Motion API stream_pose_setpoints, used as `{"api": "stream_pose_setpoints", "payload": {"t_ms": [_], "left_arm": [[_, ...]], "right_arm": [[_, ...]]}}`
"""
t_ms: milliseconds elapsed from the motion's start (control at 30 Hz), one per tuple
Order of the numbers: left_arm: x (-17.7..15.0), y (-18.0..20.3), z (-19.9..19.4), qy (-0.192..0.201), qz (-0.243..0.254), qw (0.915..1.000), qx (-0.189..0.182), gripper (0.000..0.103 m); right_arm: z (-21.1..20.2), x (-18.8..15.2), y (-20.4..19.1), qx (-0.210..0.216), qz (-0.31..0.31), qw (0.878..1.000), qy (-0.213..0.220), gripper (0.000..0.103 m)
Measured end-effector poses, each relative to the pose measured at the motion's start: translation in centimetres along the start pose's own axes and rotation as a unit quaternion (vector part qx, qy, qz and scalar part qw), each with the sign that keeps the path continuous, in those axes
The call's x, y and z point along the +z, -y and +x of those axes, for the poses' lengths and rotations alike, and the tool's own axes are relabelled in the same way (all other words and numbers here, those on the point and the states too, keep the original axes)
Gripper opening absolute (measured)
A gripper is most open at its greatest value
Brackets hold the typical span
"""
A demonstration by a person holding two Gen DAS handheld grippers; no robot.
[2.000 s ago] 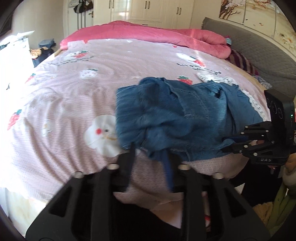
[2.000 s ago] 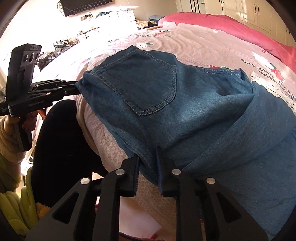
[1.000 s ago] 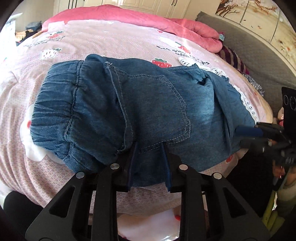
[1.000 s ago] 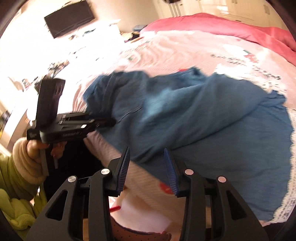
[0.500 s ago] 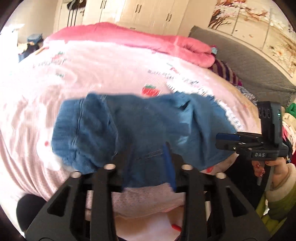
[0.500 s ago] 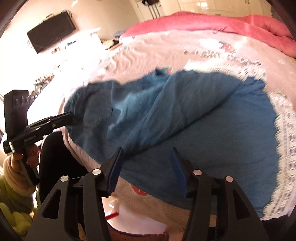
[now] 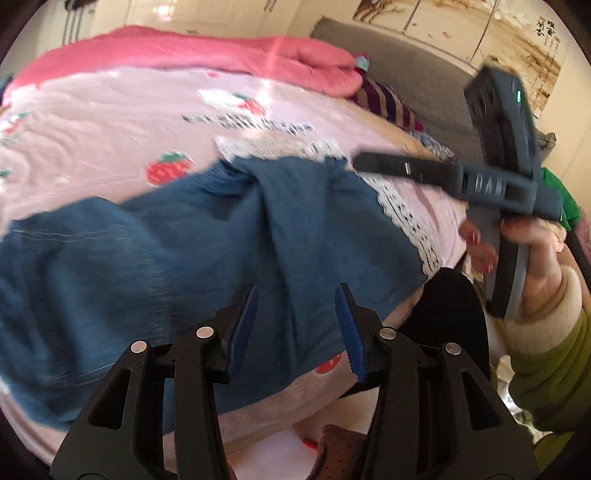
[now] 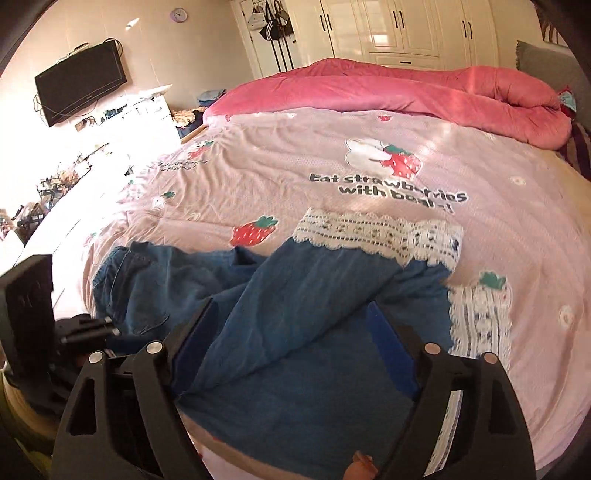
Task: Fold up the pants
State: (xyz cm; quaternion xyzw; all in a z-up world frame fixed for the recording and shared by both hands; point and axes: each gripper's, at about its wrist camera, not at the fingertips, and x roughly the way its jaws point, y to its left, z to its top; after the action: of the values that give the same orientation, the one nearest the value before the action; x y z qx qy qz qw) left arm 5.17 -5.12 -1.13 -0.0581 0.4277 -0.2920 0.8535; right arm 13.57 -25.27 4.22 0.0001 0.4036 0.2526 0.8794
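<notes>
The blue denim pants (image 8: 314, 332) lie folded on the pink strawberry bedspread (image 8: 369, 155), near its front edge, with their white lace hems (image 8: 380, 232) toward the far side. My right gripper (image 8: 291, 306) hovers over them with its jaws opening wide; the pads do not touch the cloth. In the left wrist view the pants (image 7: 184, 240) spread across the lower half. My left gripper (image 7: 297, 295) sits above them, jaws opening, nothing pinched. A hand (image 7: 524, 243) holds the right gripper (image 7: 365, 162) at the right. The left gripper (image 8: 110, 328) shows at the lower left.
A rolled pink quilt (image 8: 424, 92) lies along the bed's far side. A grey headboard (image 7: 406, 62) and a striped pillow (image 7: 388, 107) stand at the right. White wardrobes (image 8: 399, 29) and a wall TV (image 8: 81, 86) line the room. Dark-clad legs (image 7: 443, 314) stand at the bed's edge.
Both grippers have let go of the denim and drawn back and up from the bed. Their jaws have spread, the right far wider. The pants have settled in a fold.
</notes>
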Motion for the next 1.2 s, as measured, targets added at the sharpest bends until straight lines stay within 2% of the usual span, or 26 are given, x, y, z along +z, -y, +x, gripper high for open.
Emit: {"api": "stream_pose_setpoints", "payload": {"t_ms": [67,133,200,300,433,533,600,767,800,833,900,933,967,1067,1100,1200], "left_arm": [[0.2,0.1,1.3,-0.013,-0.004,0.9997,-0.02,0.034],[0.4,0.0,2.5,-0.02,-0.008,0.9992,-0.035,0.023],[0.6,-0.3,3.4,-0.022,-0.02,0.998,-0.056,0.016],[0.3,-0.5,4.2,-0.024,-0.027,0.9973,-0.064,0.005],[-0.2,-0.5,4.2,-0.016,-0.022,0.9972,-0.07,0.003],[-0.3,-0.1,4.3,-0.01,-0.007,0.9977,-0.067,0.003],[-0.6,0.2,4.4,-0.011,-0.006,0.9973,-0.073,0.003],[-0.2,0.1,5.1,-0.012,-0.01,0.9967,-0.08,0.003],[-0.2,0.0,5.1,-0.012,-0.011,0.9966,-0.081,0.003],[-0.2,0.0,5.1,-0.012,-0.01,0.9966,-0.08,0.003],[-0.2,-0.3,4.9,-0.011,-0.009,0.9968,-0.078,0.003],[-0.2,-0.4,4.7,-0.009,-0.007,0.997,-0.076,0.003],[-0.1,-0.5,4.5,-0.008,-0.005,0.9972,-0.074,0.003],[-0.1,-0.7,4.3,-0.006,-0.005,0.9976,-0.068,0.003],[-0.2,-0.7,4.2,-0.005,-0.005,0.9978,-0.067,0.003],[-0.2,-0.9,3.9,-0.001,-0.005,0.998,-0.062,0.003]], "right_arm": [[0.8,1.0,0.2,-0.006,-0.012,1.0,-0.004,0.083],[1.8,2.1,0.4,-0.015,-0.018,1.0,-0.01,0.083],[3.2,3.7,0.2,-0.021,-0.031,0.999,-0.016,0.084],[5.7,5.8,-0.5,-0.043,-0.062,0.997,-0.035,0.085],[10.9,8.2,-1.4,-0.063,-0.104,0.989,-0.087,0.085],[14.2,9.3,-1.7,-0.052,-0.114,0.984,-0.128,0.085],[16.0,9.7,-1.8,-0.069,-0.122,0.979,-0.147,0.085],[20.0,10.0,-2.6,-0.107,-0.169,0.958,-0.207,0.082],[20.5,9.9,-2.7,-0.111,-0.176,0.953,-0.219,0.072],[20.9,9.6,-2.9,-0.111,-0.186,0.949,-0.229,0.044],[20.8,9.4,-3.1,-0.097,-0.19,0.948,-0.235,0.017],[20.4,9.4,-3.2,-0.096,-0.191,0.95,-0.229,0.011],[19.5,9.4,-3.1,-0.094,-0.19,0.953,-0.217,0.009],[15.4,9.9,-1.7,-0.07,-0.148,0.972,-0.167,0.008],[13.0,9.9,-0.6,-0.059,-0.122,0.981,-0.141,0.008],[7.2,9.5,2.1,-0.041,-0.067,0.993,-0.083,0.008]]}}
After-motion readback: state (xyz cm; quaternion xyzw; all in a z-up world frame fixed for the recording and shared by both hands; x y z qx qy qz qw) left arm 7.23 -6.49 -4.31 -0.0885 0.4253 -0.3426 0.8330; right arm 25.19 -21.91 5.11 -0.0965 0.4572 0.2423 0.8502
